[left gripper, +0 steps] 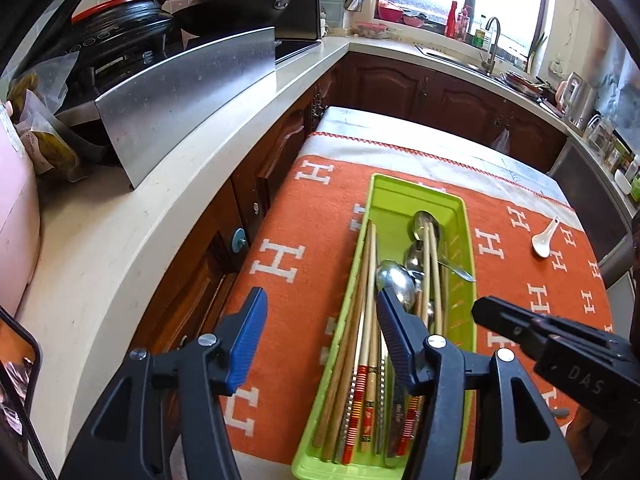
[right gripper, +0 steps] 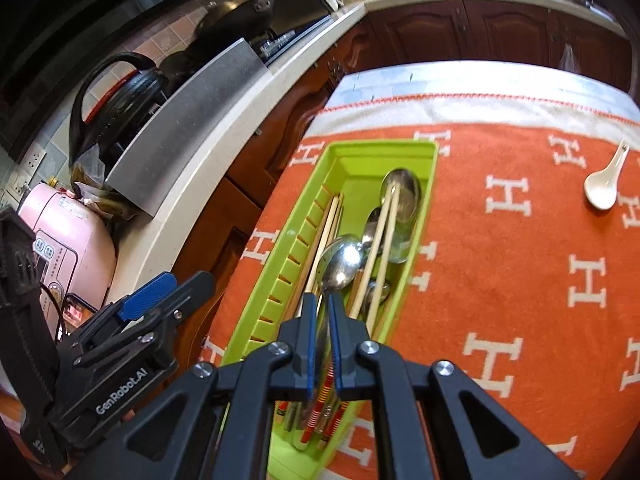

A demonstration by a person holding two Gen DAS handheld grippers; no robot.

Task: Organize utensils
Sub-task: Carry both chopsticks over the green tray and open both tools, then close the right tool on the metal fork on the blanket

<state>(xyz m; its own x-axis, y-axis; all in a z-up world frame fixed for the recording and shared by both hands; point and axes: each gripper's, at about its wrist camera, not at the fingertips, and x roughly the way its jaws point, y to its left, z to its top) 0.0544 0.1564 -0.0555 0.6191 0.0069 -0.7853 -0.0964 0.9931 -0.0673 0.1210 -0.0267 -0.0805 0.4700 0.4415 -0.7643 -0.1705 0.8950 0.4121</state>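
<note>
While the right gripper (right gripper: 323, 312) pinches a steel spoon's (right gripper: 341, 263) handle over the green tray (right gripper: 424, 216), the left gripper (left gripper: 320, 316) stands spread with nothing between its pads, its right finger over the tray's near half. Chopsticks (left gripper: 370, 280) and more spoons lie lengthwise in the tray on the orange cloth (left gripper: 312, 240). At two o'clock from the tray, well apart, lies a white spoon (left gripper: 545, 239).
</note>
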